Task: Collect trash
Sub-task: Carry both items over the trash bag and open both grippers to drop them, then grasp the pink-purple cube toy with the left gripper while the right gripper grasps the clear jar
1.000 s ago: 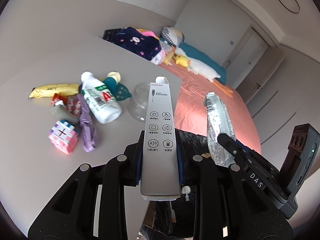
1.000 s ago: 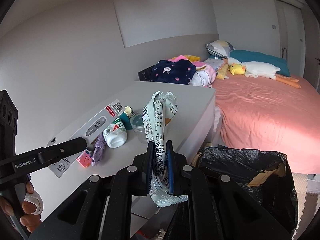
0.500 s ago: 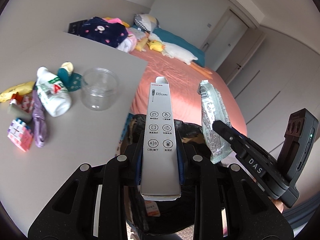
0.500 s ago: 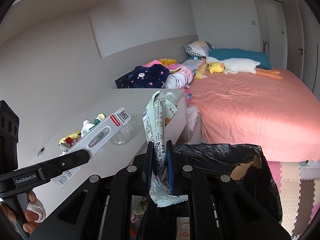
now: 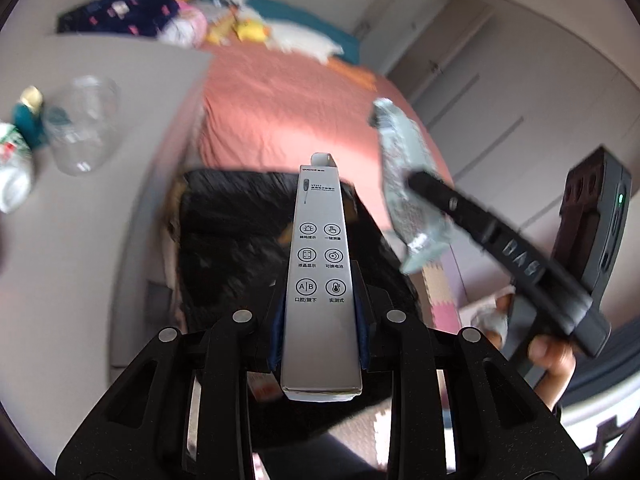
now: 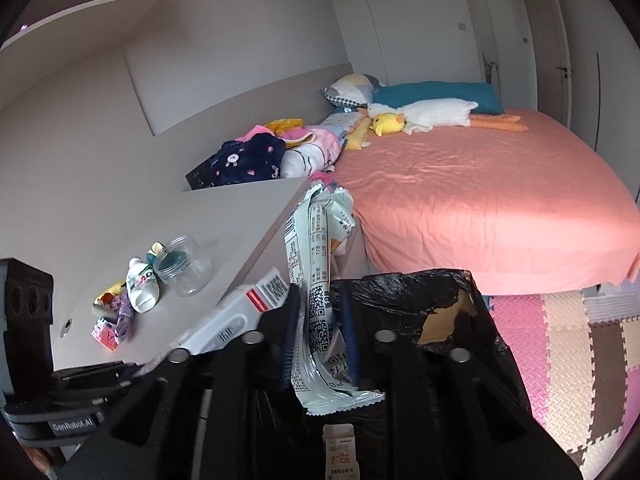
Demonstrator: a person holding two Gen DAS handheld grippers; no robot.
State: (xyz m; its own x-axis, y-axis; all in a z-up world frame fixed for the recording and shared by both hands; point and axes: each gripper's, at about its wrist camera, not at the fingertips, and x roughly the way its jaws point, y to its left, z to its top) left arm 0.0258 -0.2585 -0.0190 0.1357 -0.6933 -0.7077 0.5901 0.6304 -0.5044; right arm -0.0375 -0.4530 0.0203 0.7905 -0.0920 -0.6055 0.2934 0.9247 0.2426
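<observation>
Wrapper and box sit loose between your just-widened right gripper and left gripper; either may snag the bin rim

The box looks like smooth, satin grey card. The wrapper is crinkled, glossy printed film. The bin bag is shiny black plastic, torn over brown cardboard. The jar is clear plastic, the desk matt, the bedspread softly sheened cloth, the floor mats foam.
</observation>
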